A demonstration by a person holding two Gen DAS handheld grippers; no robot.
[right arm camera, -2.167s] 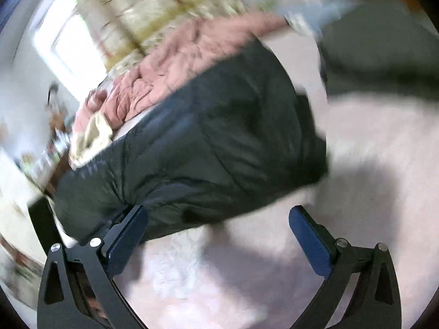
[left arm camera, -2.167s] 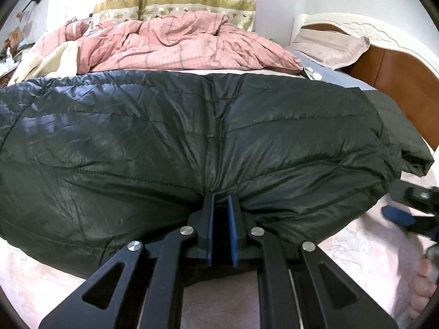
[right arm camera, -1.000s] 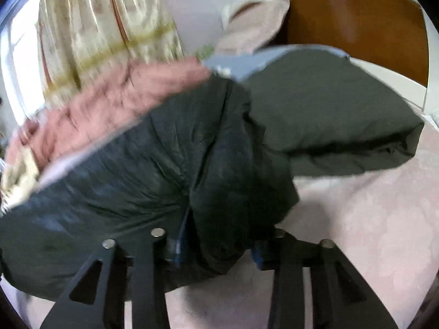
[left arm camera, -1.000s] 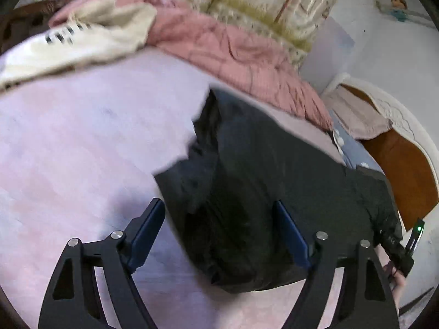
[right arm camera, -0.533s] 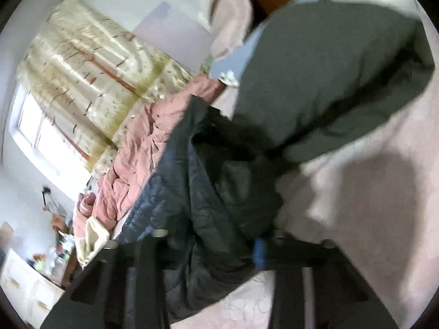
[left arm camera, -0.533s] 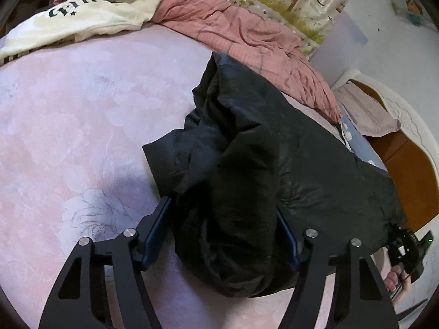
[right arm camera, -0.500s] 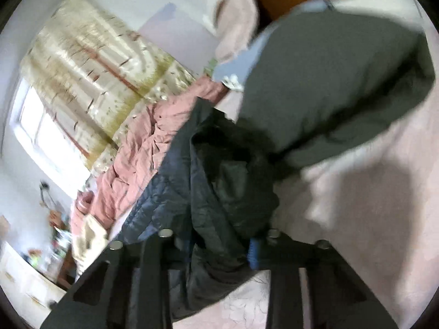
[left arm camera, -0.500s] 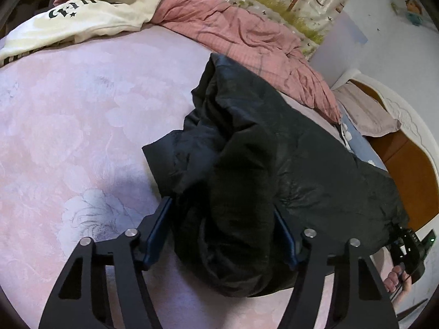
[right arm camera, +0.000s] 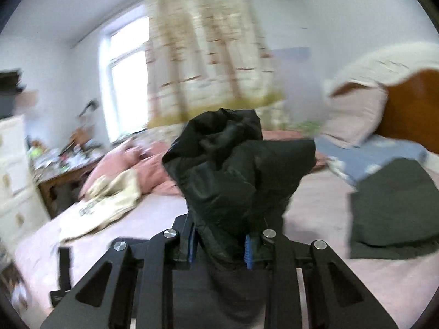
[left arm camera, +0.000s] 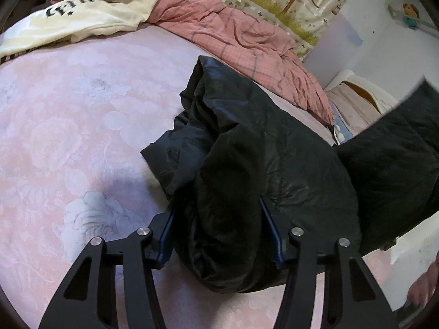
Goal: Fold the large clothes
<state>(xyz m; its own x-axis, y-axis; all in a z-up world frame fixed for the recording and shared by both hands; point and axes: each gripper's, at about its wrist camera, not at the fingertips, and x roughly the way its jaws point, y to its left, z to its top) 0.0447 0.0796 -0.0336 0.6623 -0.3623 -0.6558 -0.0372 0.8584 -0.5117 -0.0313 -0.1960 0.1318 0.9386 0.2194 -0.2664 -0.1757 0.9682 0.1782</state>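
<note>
Both the left claw (left arm camera: 219, 235) and right claw (right arm camera: 219, 246) clamp thick jacket (left arm camera: 247, 164) bunches, so slick, puffy fabric may slip out mid-lift

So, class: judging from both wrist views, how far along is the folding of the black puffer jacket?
Done: a dark green garment lies folded on the bed. In hand: both the left gripper and right gripper clamp the bunched black jacket. Left: flattening and folding it; the cream sweatshirt lies unfolded.
</note>
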